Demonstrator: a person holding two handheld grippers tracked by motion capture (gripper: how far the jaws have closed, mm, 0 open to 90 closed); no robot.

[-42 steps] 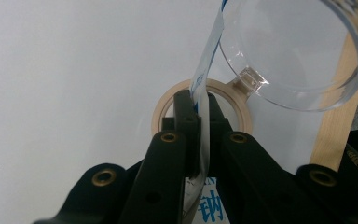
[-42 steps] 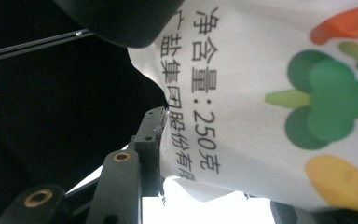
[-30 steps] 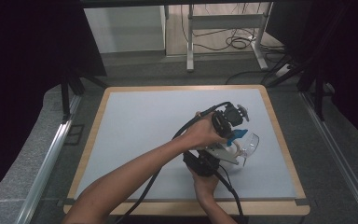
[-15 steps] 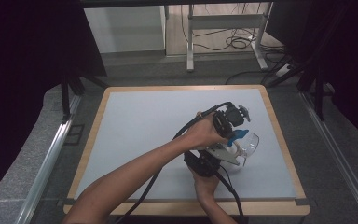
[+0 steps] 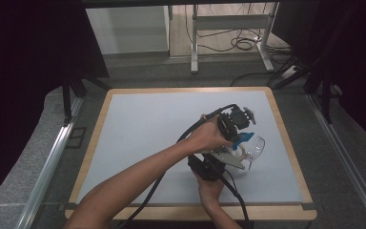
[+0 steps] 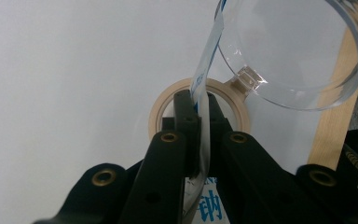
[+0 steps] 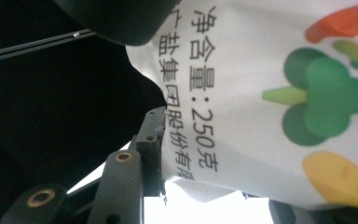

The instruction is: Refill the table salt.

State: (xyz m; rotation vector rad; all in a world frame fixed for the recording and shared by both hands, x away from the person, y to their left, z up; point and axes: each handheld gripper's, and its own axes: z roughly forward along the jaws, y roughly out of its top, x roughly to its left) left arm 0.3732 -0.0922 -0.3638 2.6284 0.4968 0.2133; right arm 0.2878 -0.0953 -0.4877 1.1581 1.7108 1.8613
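Over the light-grey tabletop [image 5: 138, 138], the left gripper [image 6: 198, 122] pinched a white printed pouch's [image 7: 279, 93] flat edge above a clear glass bowl [image 6: 303, 51]; the right gripper [image 7: 186, 154] clamped the pouch's body.

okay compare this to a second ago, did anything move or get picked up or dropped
Nothing visibly changed. The left gripper stays shut on the top edge of the bag, the right gripper stays clamped on the bag's body, and the glass bowl and the tape roll lie where they were on the table.
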